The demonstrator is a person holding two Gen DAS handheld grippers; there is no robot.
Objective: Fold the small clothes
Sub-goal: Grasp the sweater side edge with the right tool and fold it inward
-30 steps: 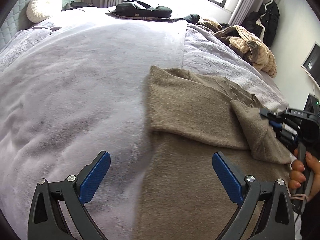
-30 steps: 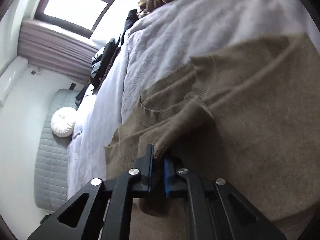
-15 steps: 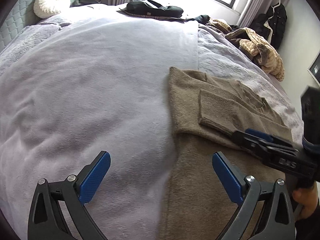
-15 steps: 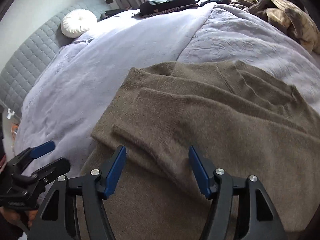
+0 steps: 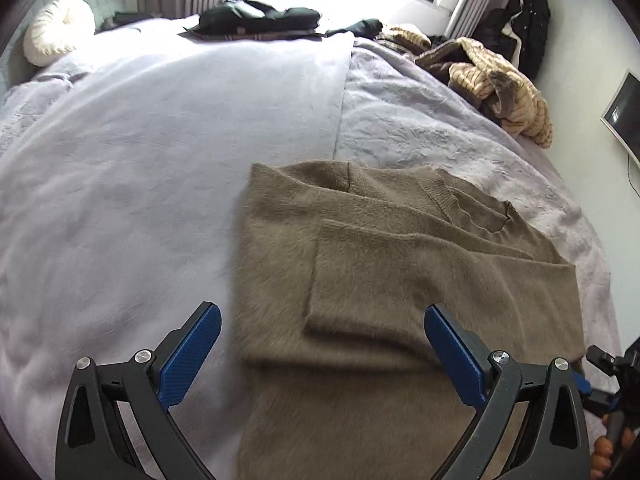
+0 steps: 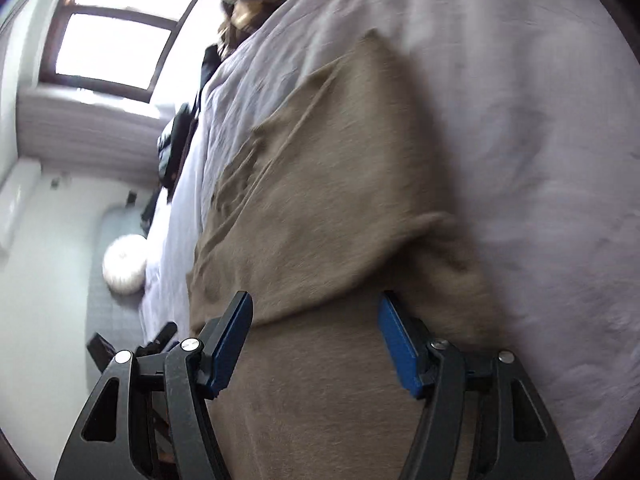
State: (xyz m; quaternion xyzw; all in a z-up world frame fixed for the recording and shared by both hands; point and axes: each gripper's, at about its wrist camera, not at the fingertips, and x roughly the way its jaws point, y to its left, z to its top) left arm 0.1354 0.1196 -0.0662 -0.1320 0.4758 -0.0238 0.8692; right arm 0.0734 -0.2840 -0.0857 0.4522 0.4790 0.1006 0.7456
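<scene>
A taupe knit sweater [image 5: 400, 272] lies flat on the lilac bed cover [image 5: 140, 160], with both sleeves folded across its chest. My left gripper [image 5: 320, 344] is open and empty, hovering over the sweater's lower part near the folded sleeve cuff [image 5: 320, 280]. My right gripper [image 6: 316, 336] is open and empty, rolled sideways, low over the sweater [image 6: 320, 200] near its right edge. Its tip also shows at the lower right of the left wrist view [image 5: 600, 376].
A white round cushion [image 5: 56, 28] lies by the grey headboard. Dark clothes [image 5: 256, 18] lie at the far side of the bed. A tan striped garment pile [image 5: 496, 84] sits far right. A black jacket [image 5: 516, 16] hangs by the curtain. A screen [image 5: 624, 116] is on the right wall.
My right gripper let go of the sleeve it carried across the sweater, opened, then drew back to the right and rolled sideways. My left gripper stayed open and shifted over the sweater.
</scene>
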